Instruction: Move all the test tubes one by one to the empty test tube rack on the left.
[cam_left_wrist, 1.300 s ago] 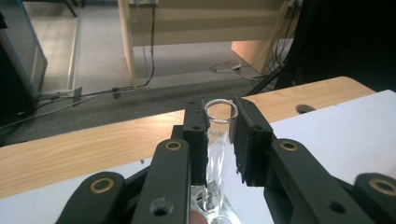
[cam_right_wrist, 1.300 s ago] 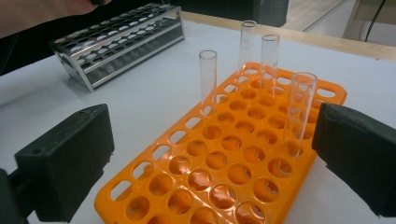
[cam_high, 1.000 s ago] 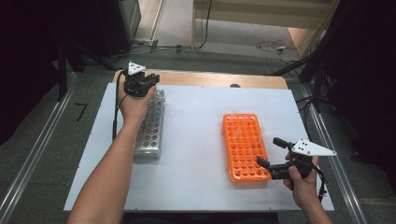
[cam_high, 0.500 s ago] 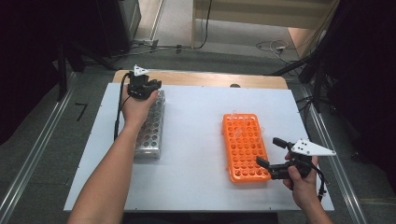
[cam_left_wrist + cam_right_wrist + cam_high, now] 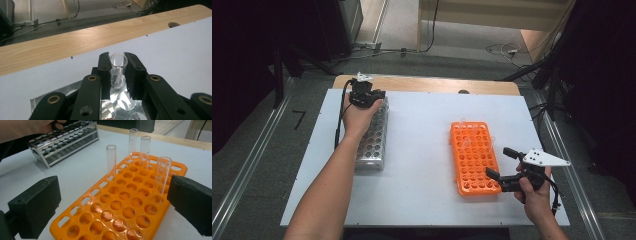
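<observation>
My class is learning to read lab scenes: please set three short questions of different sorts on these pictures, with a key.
1. True or false: the left tool is closed around a clear glass tube above the metal rack.
2. How many tubes stand in the orange rack? A) two B) four C) six
3. Fill in: the right tool sits at the orange rack's near end with its jaws ____.

Key
1. True
2. B
3. Open

Metal rack (image 5: 373, 137) — far end under left hand (image 5: 357, 114).
</observation>
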